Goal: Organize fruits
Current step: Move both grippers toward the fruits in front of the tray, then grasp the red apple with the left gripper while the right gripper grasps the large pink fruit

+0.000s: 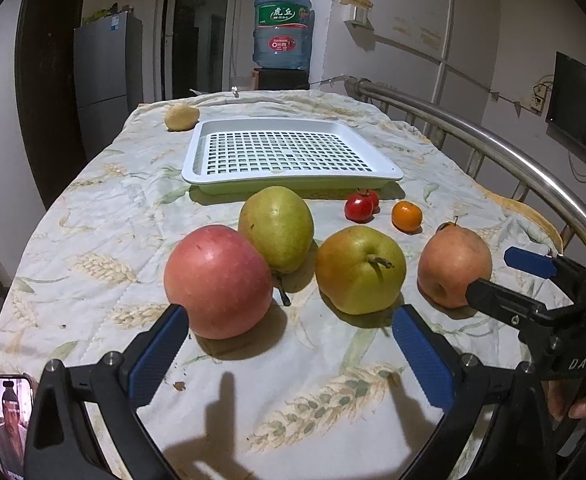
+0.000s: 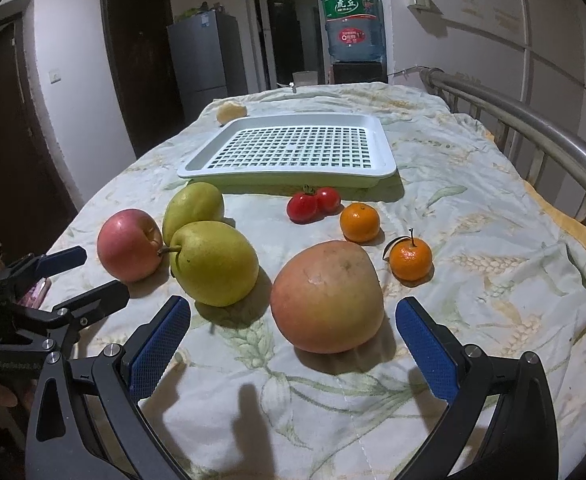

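Note:
A white slotted tray (image 1: 293, 176) (image 2: 289, 172) lies empty at mid-table. In front of it lie a red apple (image 1: 219, 280) (image 2: 129, 244), two green pears (image 1: 277, 228) (image 1: 359, 270) (image 2: 213, 262) (image 2: 193, 204), a second, paler apple (image 1: 453, 266) (image 2: 327, 296), two small red fruits (image 1: 360, 206) (image 2: 312, 204) and two mandarins (image 2: 360, 222) (image 2: 410, 258). My left gripper (image 1: 289, 328) is open just before the red apple and a pear. My right gripper (image 2: 293, 320) is open just before the paler apple; it also shows in the left wrist view (image 1: 497, 276).
A yellowish fruit (image 1: 181, 117) (image 2: 231, 112) lies behind the tray's left corner. A metal rail (image 1: 493, 140) (image 2: 533, 128) runs along the table's right side. A phone (image 1: 11, 420) lies at the near left edge. A water jug (image 1: 283, 32) stands beyond the table.

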`<move>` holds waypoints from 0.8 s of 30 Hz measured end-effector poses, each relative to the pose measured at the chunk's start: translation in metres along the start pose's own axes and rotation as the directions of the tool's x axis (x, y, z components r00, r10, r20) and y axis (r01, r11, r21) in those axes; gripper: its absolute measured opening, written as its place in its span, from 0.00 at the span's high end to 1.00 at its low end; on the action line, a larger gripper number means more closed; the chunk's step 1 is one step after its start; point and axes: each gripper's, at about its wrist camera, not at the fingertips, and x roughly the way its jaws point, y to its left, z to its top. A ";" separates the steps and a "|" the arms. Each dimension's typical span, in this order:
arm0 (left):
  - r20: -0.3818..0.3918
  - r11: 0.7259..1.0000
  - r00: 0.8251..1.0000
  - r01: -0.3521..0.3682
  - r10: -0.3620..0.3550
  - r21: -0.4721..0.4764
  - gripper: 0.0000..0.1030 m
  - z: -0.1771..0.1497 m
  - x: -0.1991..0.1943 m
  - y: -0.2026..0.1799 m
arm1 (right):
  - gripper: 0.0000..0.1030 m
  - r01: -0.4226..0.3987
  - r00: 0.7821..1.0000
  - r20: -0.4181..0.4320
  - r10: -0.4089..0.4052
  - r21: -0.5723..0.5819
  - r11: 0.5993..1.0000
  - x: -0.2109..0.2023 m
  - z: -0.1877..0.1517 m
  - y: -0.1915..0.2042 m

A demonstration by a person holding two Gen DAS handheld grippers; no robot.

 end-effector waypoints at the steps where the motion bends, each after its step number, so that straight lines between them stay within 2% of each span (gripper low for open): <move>1: -0.002 1.000 1.000 0.000 0.000 0.000 0.01 0.002 0.001 0.001 | 0.00 -0.004 1.000 -0.005 0.004 -0.002 1.000 0.001 0.000 0.000; 14: -0.038 0.999 0.999 -0.032 0.030 -0.034 0.03 0.014 0.018 0.027 | 0.00 0.000 0.997 -0.076 0.003 0.039 0.999 0.024 0.002 -0.013; 24: -0.084 0.996 0.995 -0.056 0.050 -0.075 0.08 0.018 0.041 0.044 | 0.00 0.030 0.993 -0.112 -0.028 0.022 0.999 0.040 0.004 -0.017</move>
